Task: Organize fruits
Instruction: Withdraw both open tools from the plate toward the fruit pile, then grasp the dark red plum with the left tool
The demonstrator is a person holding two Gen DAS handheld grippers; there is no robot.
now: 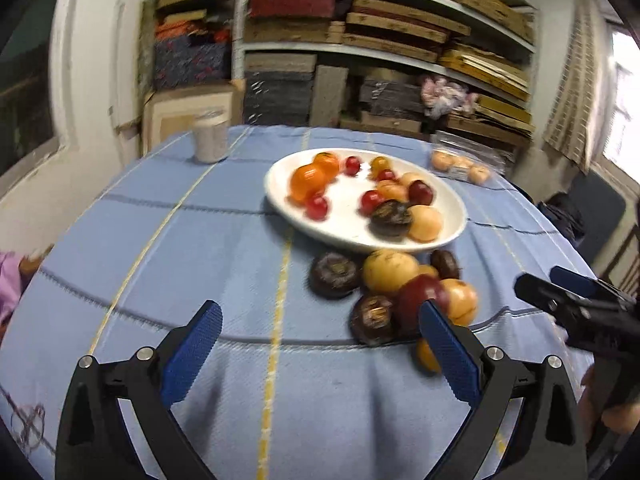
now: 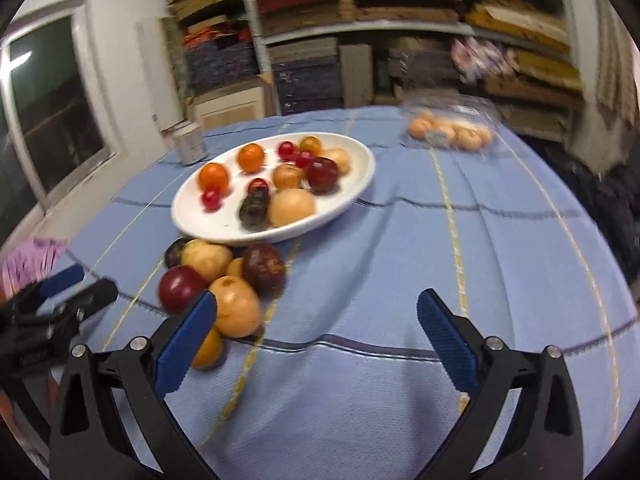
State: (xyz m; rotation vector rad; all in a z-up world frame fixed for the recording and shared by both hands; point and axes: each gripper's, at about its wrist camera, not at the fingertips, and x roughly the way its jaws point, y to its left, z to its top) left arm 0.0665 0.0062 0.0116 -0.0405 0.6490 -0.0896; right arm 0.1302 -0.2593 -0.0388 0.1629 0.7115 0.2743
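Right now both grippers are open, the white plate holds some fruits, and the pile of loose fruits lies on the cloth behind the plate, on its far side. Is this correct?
Not quite. The loose fruits lie on the cloth in front of the white plate, on its near side, as the right wrist view shows. The rest holds: the left gripper and the right gripper are open, and the plate holds fruits.

White shelves (image 1: 392, 54) fill the back wall, packed tight with stacked flat cardboard boxes (image 1: 404, 26) and folded fabrics in red, orange, grey and dark blue. A pale framed panel (image 2: 228, 106) leans at their foot. The left wall (image 1: 84, 60) is white, and a white-framed window (image 2: 48, 96) there shows dark glass with a reflected strip light. Bright daylight comes through a window on the right (image 1: 626, 104), beside a checked curtain (image 1: 576, 92). A dark chair (image 1: 596, 212) stands below it.
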